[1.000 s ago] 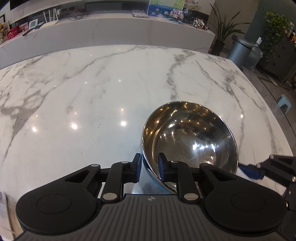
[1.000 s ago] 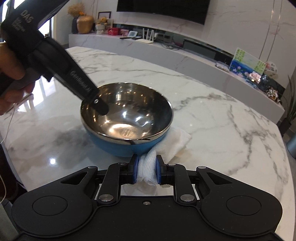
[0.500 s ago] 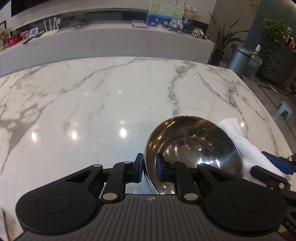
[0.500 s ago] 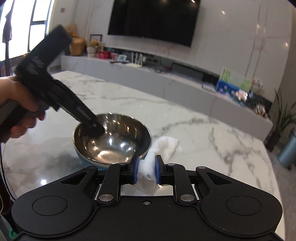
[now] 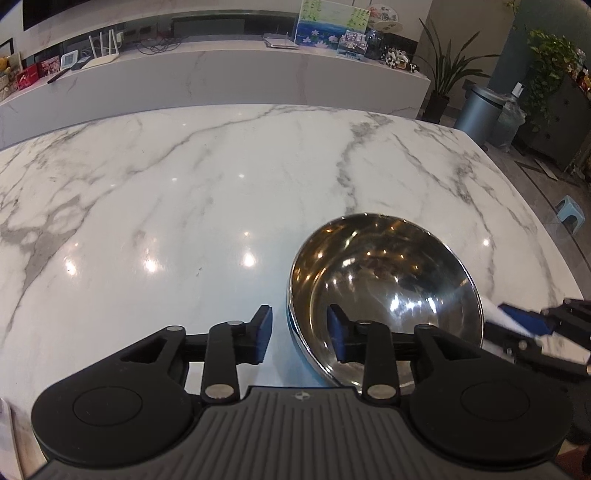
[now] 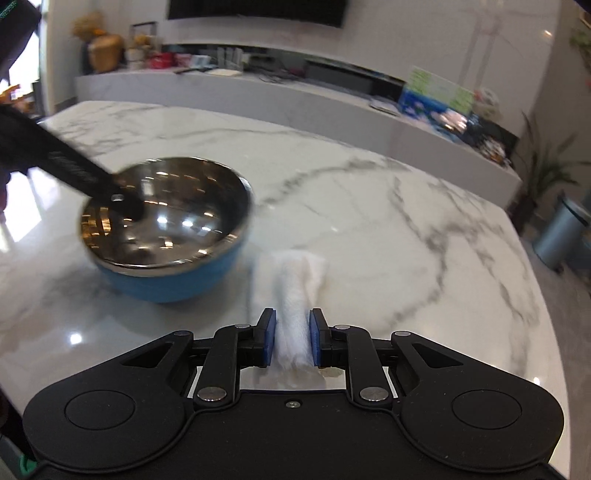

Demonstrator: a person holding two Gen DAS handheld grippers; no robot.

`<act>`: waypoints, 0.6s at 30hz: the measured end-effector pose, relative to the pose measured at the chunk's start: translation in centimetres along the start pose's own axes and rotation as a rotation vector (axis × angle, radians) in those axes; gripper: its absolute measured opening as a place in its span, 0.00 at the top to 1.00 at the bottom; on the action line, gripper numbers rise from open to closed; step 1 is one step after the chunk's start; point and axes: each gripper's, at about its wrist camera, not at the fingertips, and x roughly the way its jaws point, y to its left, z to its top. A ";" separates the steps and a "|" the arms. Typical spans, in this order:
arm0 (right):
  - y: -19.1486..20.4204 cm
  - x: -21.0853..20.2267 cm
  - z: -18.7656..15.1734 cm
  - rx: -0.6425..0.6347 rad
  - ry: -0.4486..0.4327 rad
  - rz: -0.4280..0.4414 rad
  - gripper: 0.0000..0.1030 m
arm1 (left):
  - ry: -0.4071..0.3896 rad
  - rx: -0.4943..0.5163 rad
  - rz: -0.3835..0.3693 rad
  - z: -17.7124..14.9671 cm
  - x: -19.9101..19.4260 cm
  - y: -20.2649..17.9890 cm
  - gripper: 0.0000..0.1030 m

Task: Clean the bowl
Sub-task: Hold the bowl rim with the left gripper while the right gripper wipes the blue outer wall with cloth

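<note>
The left gripper (image 5: 300,336) has let go of the bowl (image 5: 384,291): a second ago its blue pads were pinched on the near rim, and now they stand apart on either side of it, the jaws opening, one pad outside the wall and one over the steel inside, neither pressing. The right gripper (image 6: 293,341) has slackened too. Its jaws are opening, and the rolled white cloth (image 6: 295,295) that it pinched tight before now lies between the pads with a thin gap on each side. The cloth's far end has come out from under the bowl and lies on the marble table (image 5: 184,206), just to the bowl's right.

The left gripper slants down over the bowl's near edge, its black fingers reaching in from the left in the right wrist view. The right gripper points down along the cloth, low over the table.

The bowl, blue outside and mirror steel inside, sits upright on the table near the front right corner. Behind the table runs a long marble sideboard (image 5: 221,81) with pictures and boxes on it, a dark screen (image 6: 258,11) on the wall above, potted plants (image 5: 443,74) and a grey bin (image 5: 484,110) to the right.
</note>
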 end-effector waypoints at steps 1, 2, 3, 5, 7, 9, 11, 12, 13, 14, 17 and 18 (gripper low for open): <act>-0.1 -0.1 0.0 0.015 -0.010 -0.006 0.74 | -0.001 0.002 0.000 -0.1 -0.1 0.0 0.69; -0.1 -0.2 0.0 0.026 -0.023 -0.006 0.74 | -0.003 0.001 -0.001 -0.1 -0.1 0.0 0.69; -0.1 -0.4 0.0 0.030 -0.036 0.001 0.73 | -0.005 0.000 -0.002 -0.1 -0.1 0.0 0.68; 0.1 -0.6 0.0 0.024 -0.059 0.016 0.72 | -0.008 -0.001 -0.004 -0.1 -0.2 0.0 0.68; 0.6 -0.4 -0.1 0.000 -0.048 0.042 0.64 | -0.008 -0.001 -0.006 -0.1 -0.3 0.0 0.68; 1.2 0.0 -0.3 -0.020 -0.024 0.046 0.59 | -0.009 -0.001 -0.009 -0.1 -0.4 0.0 0.68; 1.7 0.4 -0.5 -0.040 -0.008 0.030 0.59 | -0.010 0.000 -0.011 -0.2 -0.5 -0.1 0.68; 1.8 0.6 -0.6 -0.043 -0.004 0.021 0.59 | -0.010 0.000 -0.012 -0.2 -0.5 -0.1 0.68; 1.7 0.8 -0.6 -0.040 0.000 0.015 0.59 | -0.010 0.000 -0.014 -0.2 -0.5 -0.1 0.68; 1.5 1.0 -0.6 -0.030 0.005 0.017 0.59 | -0.011 0.000 -0.015 -0.2 -0.6 -0.1 0.68; 1.2 1.5 -0.7 -0.009 0.016 0.018 0.59 | -0.008 0.002 -0.018 -0.3 -0.6 -0.1 0.67; 1.1 1.7 -0.7 -0.006 0.019 0.014 0.59 | -0.006 0.003 -0.020 -0.3 -0.6 -0.1 0.67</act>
